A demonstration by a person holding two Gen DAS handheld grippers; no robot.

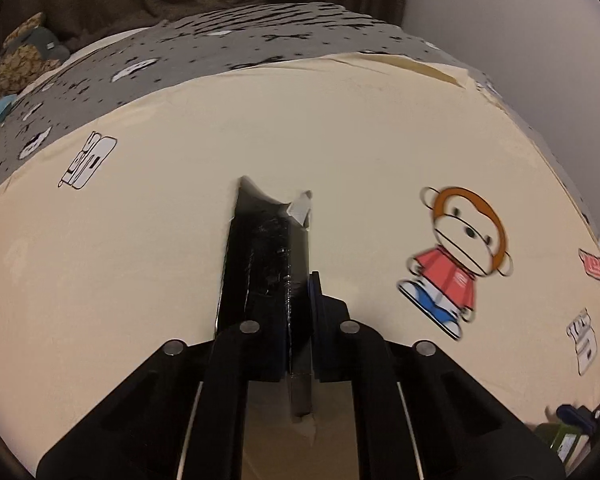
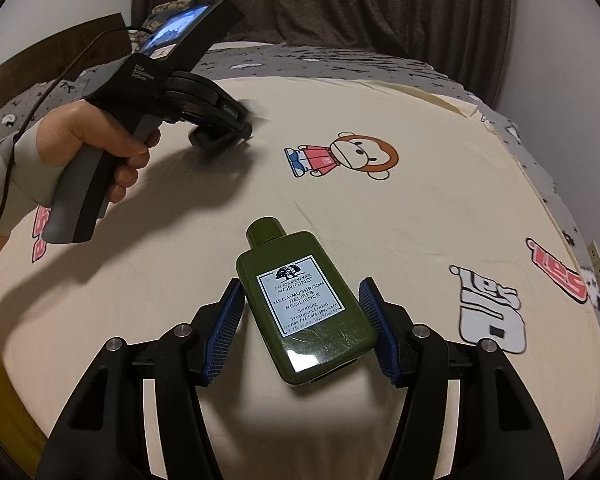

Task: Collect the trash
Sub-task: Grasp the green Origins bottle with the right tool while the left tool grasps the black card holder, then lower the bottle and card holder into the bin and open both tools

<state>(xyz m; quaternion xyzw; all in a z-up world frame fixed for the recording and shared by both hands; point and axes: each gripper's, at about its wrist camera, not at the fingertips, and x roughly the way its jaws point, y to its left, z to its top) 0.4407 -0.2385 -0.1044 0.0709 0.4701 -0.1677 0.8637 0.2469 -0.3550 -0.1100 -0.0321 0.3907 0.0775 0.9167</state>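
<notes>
My left gripper (image 1: 298, 280) is shut on a black wrapper (image 1: 260, 240) with a torn silvery tip, held just above the cream bed sheet (image 1: 300, 120). In the right wrist view the left gripper (image 2: 244, 130) is at the upper left, low over the sheet (image 2: 340, 208). My right gripper (image 2: 300, 320) is open, with its blue pads either side of a dark green Origins lotion bottle (image 2: 300, 304) that lies flat on the sheet, cap pointing away. The bottle also shows at the bottom right corner of the left wrist view (image 1: 560, 438).
The sheet has a cartoon monkey print (image 2: 340, 156) and logo prints (image 2: 492, 316). A grey patterned blanket (image 1: 220, 40) covers the far part of the bed. A stuffed toy (image 1: 24, 56) lies at the far left. A brown curtain (image 2: 360, 4) hangs behind.
</notes>
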